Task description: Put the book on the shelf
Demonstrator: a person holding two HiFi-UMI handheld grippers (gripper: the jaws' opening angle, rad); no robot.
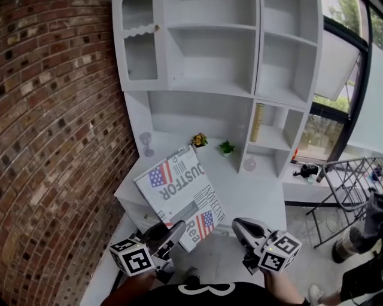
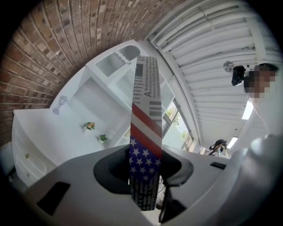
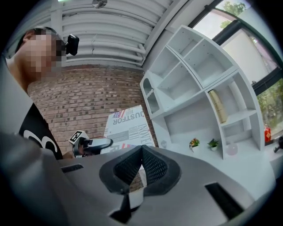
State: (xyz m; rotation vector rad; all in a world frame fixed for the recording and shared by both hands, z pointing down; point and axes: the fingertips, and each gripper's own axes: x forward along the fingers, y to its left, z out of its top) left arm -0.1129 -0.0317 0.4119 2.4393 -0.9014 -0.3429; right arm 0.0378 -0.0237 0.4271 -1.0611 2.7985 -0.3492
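Left tool (image 2: 145, 170) clamped on flag-print book (image 2: 144, 106) reading "JUSTFOR", right tool (image 3: 141, 152) pinched together

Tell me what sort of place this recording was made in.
Probably a room in a home, or a mock-up of one: a white shelf unit stands against a brick wall, two small potted plants sit on its counter, and a metal rack stands by a large window.

White shelf unit (image 1: 209, 66) in the middle, red brick wall (image 1: 54, 119) hard against its left, black-framed windows (image 1: 346, 13) off its right, pale floor (image 1: 302, 224) below.
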